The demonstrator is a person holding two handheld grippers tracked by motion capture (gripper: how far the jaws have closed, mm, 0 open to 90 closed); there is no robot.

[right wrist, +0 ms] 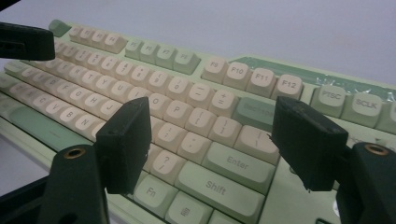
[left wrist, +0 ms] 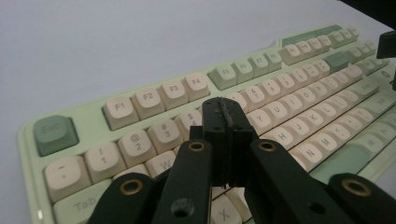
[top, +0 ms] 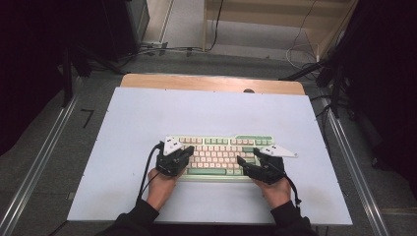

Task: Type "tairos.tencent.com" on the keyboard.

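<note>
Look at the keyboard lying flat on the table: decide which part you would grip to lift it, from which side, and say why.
Probably the two short ends of the keyboard, one gripper from each side. It lies flat, long and low, and its top is all loose-looking keycaps, so pinching keys seems unwise. The right gripper stands open above the Enter side; the left gripper is shut and would have to open first.

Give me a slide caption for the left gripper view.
Shut black left gripper poised over the number row of a pale green keyboard with cream keycaps on a white table.
</note>
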